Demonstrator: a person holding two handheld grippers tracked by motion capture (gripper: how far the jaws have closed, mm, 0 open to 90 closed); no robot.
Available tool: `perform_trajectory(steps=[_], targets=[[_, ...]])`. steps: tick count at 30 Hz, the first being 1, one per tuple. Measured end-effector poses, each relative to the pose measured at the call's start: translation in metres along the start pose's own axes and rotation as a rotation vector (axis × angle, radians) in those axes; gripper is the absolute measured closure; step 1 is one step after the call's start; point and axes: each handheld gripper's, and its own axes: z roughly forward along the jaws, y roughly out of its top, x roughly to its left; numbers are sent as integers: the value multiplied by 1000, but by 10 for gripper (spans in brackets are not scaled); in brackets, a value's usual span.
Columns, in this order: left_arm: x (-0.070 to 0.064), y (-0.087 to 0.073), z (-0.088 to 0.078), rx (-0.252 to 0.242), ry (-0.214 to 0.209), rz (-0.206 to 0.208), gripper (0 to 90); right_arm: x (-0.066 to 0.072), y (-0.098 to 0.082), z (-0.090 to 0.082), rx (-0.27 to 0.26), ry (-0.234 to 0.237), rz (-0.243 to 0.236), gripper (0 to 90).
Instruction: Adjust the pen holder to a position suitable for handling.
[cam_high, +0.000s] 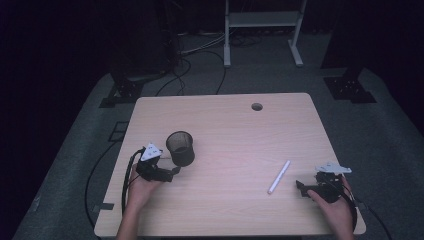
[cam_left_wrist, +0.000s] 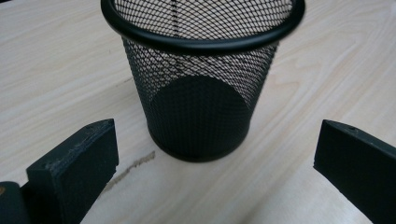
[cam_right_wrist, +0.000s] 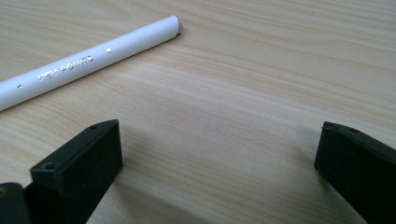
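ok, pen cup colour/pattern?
Black wire mesh cup with a solid black rim; clearest in the left gripper view.

The white pen (cam_right_wrist: 88, 58) lying on the wooden table (cam_right_wrist: 261, 93) carries small silver lettering along its barrel, seen in the right gripper view. It appears to read "KEY POINTS", though the first word is faint and uncertain. Two tiny silver marks flank the lettering, too small to read.
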Motion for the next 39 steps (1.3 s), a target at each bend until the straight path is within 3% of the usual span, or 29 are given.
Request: perform_trajectory(steps=[15,39], targets=[[5,3,16,-68,7,-5,0,0,0,0,0,0,0,2],[4,18,41,-112,-14,9,0,0,0,0,0,0,0,1]])
